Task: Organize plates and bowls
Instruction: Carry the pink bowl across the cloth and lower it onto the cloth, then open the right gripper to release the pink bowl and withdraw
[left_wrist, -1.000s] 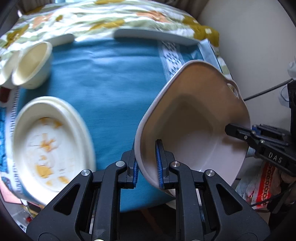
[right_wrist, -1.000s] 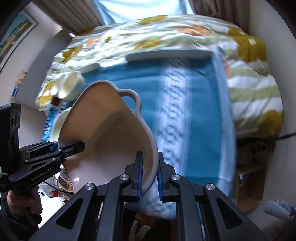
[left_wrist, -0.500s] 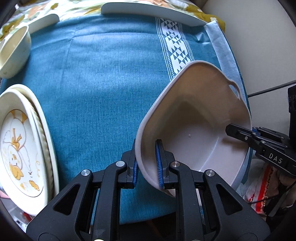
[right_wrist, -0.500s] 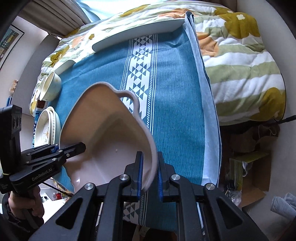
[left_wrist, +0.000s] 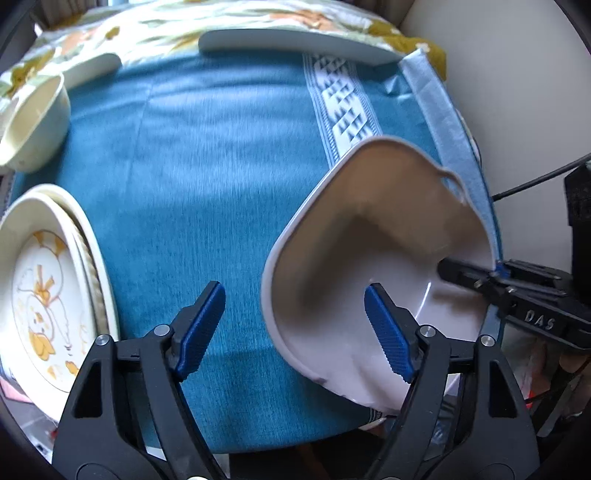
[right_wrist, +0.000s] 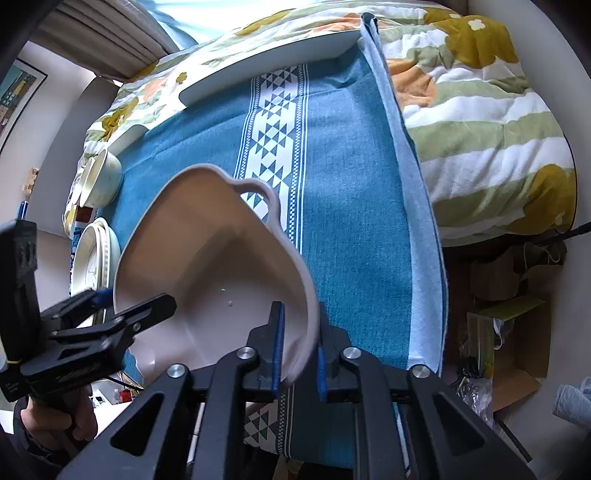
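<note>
Blue woven tablecloth with a white patterned stripe, a large handled bowl being set down near its front edge by two hand-held grippers

Left gripper (left_wrist: 295, 328) has its jaws opening, spread wide with the bowl's rim between them and the pads clear of it; right gripper (right_wrist: 298, 345) is also opening, its blue pads (right_wrist: 277, 345) either side of the opposite rim with a gap showing. Pale handled bowl (right_wrist: 218, 273) sits tilted over the tablecloth (left_wrist: 207, 177); whether its base rests flat cannot be told. It looks like rigid glazed ceramic, likely heavy, slick and chip-prone, so the thick rim or the loop handle (right_wrist: 258, 192) seems the safest hold, with two grips opposite each other. Further left lie stacked patterned plates (left_wrist: 48, 291) and a small cream bowl (left_wrist: 35, 125); a long white platter (left_wrist: 295, 42) lies at the far edge
</note>
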